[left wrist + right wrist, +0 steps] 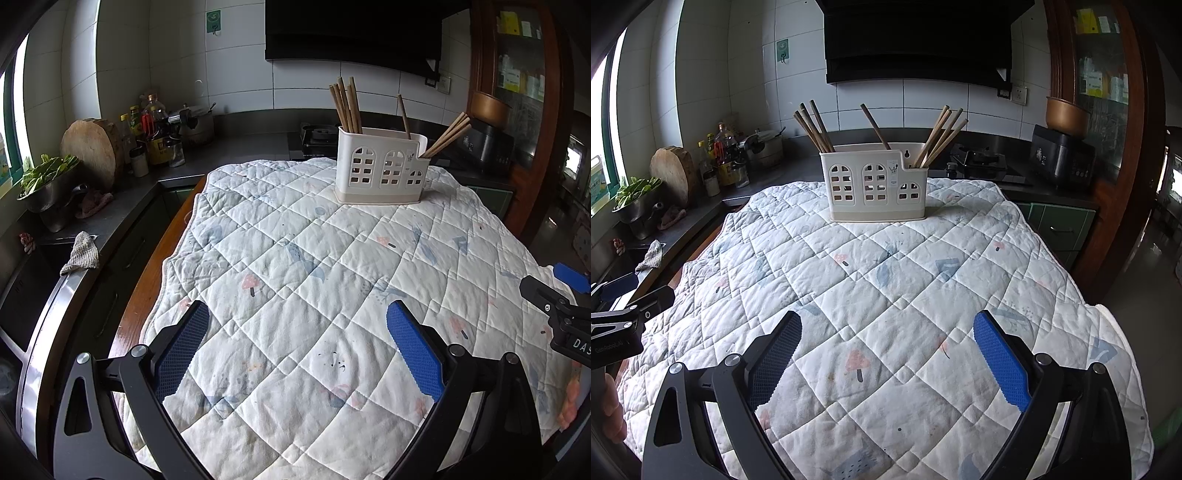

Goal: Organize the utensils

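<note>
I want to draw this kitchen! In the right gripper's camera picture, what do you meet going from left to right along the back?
Round wooden chopping board → bottles → metal pot → white utensil holder with chopsticks → gas stove → black rice cooker → wooden cabinet.

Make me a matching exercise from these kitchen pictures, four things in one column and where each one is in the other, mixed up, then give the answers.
Things
1. utensil holder
2. round chopping board
3. bowl of greens
4. single chopstick

Places
A. leaning against the wall on the left counter
B. on the far end of the quilted cloth
C. middle compartment of the holder
D. on the left counter by the window, in front of the board

Pairs: 1-B, 2-A, 3-D, 4-C

Both the left tool and the right tool are open and empty above the cloth.
</note>
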`<state>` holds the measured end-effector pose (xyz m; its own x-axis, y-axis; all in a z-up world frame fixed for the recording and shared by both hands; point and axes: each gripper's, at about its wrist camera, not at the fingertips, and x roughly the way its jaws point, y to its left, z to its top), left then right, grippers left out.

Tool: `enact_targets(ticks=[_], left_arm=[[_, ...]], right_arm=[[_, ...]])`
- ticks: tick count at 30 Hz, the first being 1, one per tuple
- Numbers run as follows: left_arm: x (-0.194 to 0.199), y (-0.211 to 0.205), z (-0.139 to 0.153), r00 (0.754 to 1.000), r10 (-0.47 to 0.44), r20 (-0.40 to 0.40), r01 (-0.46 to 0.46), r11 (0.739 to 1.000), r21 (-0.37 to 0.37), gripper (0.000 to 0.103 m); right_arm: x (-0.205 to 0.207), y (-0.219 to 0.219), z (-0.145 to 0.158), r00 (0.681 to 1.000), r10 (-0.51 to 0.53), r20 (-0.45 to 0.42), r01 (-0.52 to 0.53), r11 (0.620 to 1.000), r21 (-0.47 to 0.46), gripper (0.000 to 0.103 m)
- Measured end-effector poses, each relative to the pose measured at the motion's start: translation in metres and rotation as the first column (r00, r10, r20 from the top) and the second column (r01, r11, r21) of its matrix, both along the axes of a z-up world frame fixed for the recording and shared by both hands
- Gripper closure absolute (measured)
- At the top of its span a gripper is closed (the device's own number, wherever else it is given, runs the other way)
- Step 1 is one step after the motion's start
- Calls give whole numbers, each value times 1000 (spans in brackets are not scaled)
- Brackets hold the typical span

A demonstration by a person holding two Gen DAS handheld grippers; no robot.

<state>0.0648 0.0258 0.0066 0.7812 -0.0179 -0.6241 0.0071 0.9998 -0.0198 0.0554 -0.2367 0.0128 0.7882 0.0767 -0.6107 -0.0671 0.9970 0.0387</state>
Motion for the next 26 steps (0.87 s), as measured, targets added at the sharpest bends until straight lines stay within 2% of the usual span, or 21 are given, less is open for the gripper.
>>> enact_targets(ticks=[16,26], left_arm=[[-2,-6,0,1000,-2,17,1,1000,23,7],[0,-1,1,1000,2,7,-2,1000,-1,7]], right_arm=[[0,1,-1,1000,0,-2,0,1000,1,12],[0,0,-1,1000,1,0,-1,1000,-2,12]])
